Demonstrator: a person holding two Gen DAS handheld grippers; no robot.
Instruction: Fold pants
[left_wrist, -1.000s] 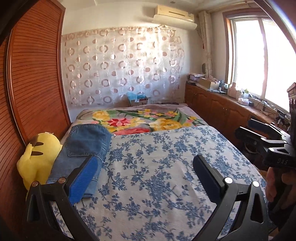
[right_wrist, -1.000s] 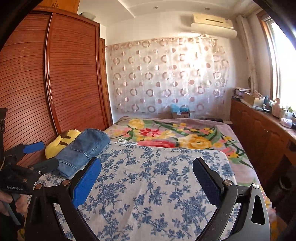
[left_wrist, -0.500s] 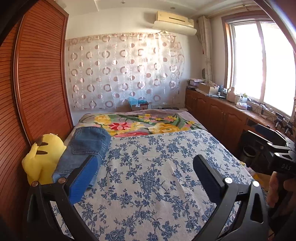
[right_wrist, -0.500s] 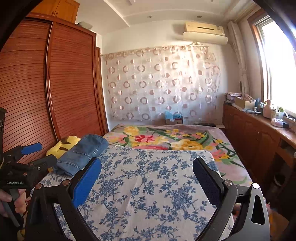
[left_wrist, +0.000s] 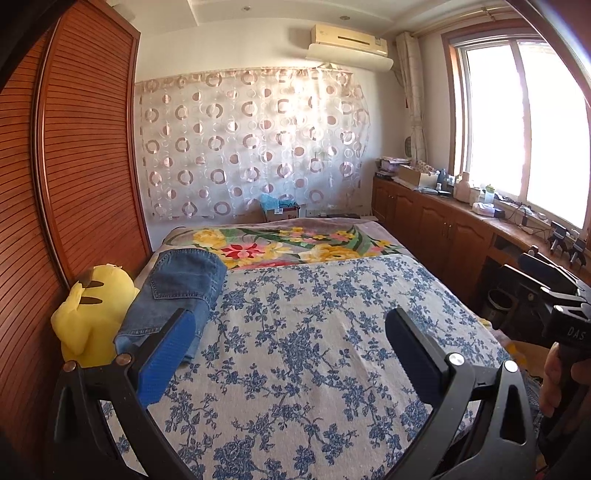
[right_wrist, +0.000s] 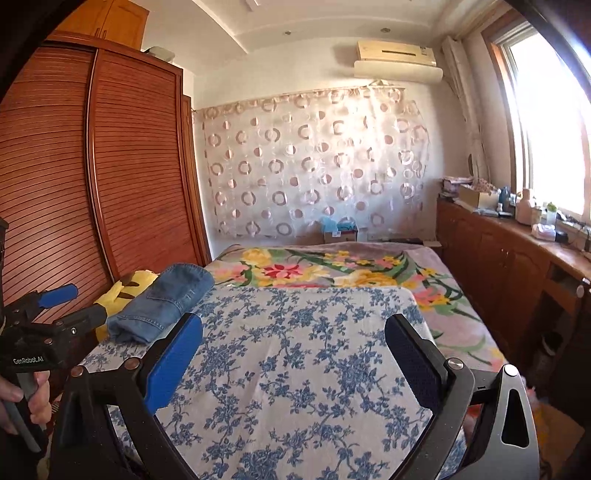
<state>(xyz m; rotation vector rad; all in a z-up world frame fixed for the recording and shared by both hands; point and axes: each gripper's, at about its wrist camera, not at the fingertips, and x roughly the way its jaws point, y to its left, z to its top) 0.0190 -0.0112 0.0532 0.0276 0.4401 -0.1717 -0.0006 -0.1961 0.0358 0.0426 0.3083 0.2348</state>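
Blue-flowered bedding (left_wrist: 295, 350) fills the lower frame of both views. At left of centre the jeans (left_wrist: 177, 291) are seen folded, beside a yellow toy (left_wrist: 92, 314). Left gripper (left_wrist: 291, 354) and right gripper (right_wrist: 295, 354) are held wide and empty; folding is judged done.

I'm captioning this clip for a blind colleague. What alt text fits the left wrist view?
Folded blue jeans lie at the left edge of a bed covered in a blue floral sheet, beside a yellow plush toy. The open left gripper frames the foreground, empty; the right gripper shows at the right edge.
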